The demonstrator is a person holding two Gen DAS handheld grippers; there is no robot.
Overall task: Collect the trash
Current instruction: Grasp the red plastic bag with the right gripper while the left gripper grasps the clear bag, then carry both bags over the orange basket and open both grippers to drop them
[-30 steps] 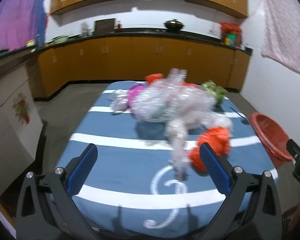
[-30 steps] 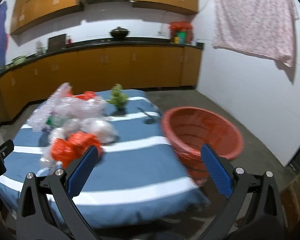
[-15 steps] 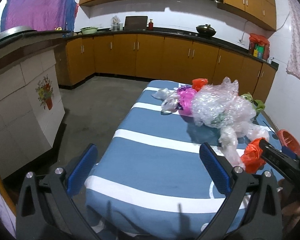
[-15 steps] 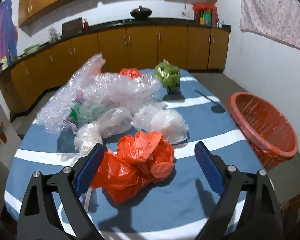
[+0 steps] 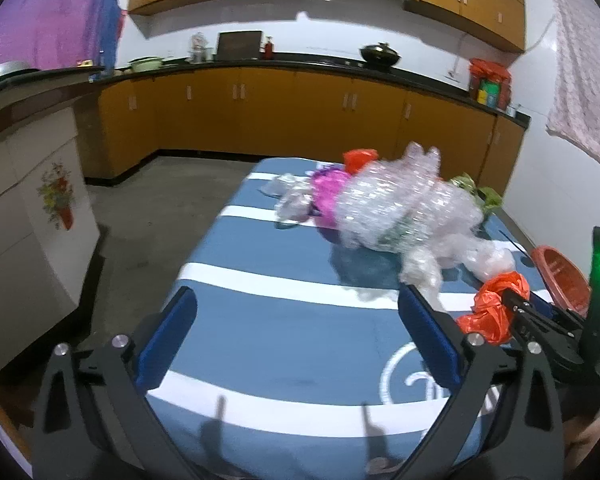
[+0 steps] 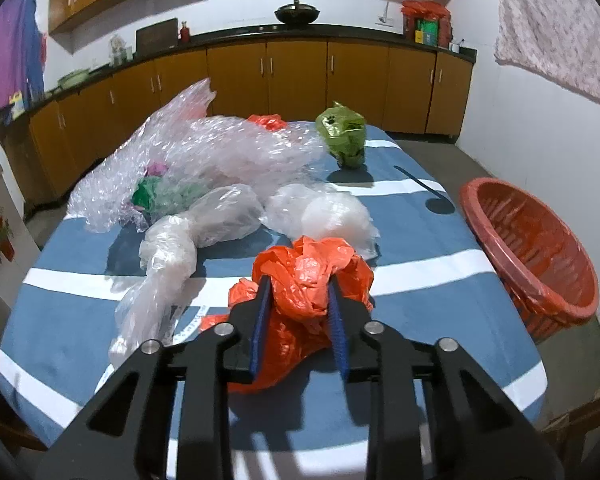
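Orange plastic bag (image 6: 312,276) | crumpled between right gripper (image 6: 298,294) jaws, closing, pads pressing it, on striped table (image 6: 420,236) | red basket (image 6: 540,256) at 2 o'clock, right hand nearer | left gripper (image 5: 296,332) jaws wide apart, empty | bubble wrap (image 5: 396,208) at its 1 o'clock

In the left wrist view, the red basket (image 5: 562,280) is half hidden behind the right tool (image 5: 516,300), and the picture's right edge cuts that tool's body. The bubble wrap (image 5: 400,208) there is blurred, and it covers most of the green bag (image 5: 476,194). In the right wrist view, the orange bag (image 6: 312,276) hides the blue cloth (image 6: 400,312) under it, and bubble wrap veils a green wad (image 6: 152,194) and a pink scrap (image 6: 156,168). Items on the far worktop (image 6: 300,30) are too small to tell.
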